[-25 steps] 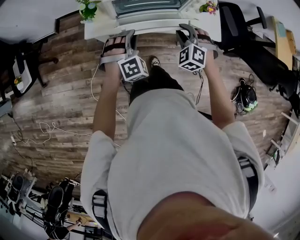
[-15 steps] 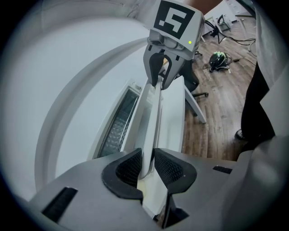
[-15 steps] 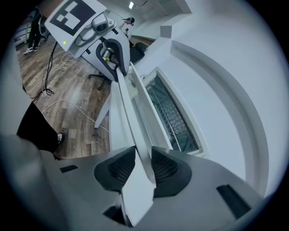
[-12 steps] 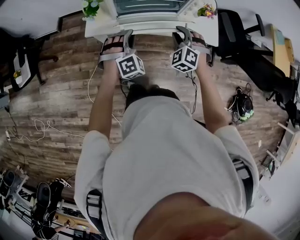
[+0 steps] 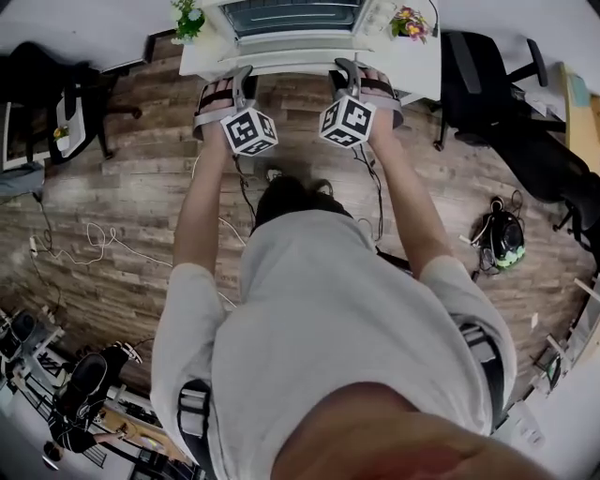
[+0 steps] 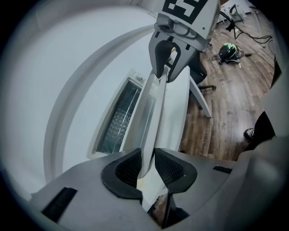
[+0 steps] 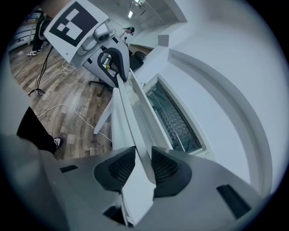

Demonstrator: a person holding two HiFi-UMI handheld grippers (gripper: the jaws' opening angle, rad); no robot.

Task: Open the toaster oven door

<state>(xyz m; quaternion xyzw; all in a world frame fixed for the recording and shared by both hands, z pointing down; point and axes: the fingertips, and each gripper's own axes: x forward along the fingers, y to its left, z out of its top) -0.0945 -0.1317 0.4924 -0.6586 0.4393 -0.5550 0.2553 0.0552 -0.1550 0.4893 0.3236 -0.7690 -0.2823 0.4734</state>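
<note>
Landmark: toaster oven point(image 5: 291, 17), white, on the white table point(image 5: 417, 58) at the top of the head view, its front facing the person.
Door: glass window point(image 7: 174, 118) in the oven's front, with a wire rack dimly visible behind it. Whether the door is cracked open I cannot tell.
Door handle point(image 6: 151, 113): long white bar running across the oven's front, standing a little off the glass.
Left gripper point(image 6: 148, 164): at the left end of the oven's handle, angled downward. Its two dark ribbed pads are closed on the bar, which fills the gap between them.
Right gripper point(image 7: 143, 164): at the right end of the same handle, also angled downward and clamped on the bar.
Marker cubes: one behind each gripper on the side away from the oven, left point(image 5: 248, 131) and right point(image 5: 347, 120).
Arms: both of the person's bare forearms reach out to the oven's front, roughly parallel.
Flowers: a white-flowered green plant point(image 5: 190, 19) just left of the oven, a pink and yellow bunch point(image 5: 410, 21) just right of it.
Office chair point(image 5: 478, 70): black, on the wood floor point(image 5: 122, 187), to the right of the oven beyond the table's edge.
Cable point(image 5: 84, 248): pale, looped on the floor, well left of the oven and nearer the person.
</note>
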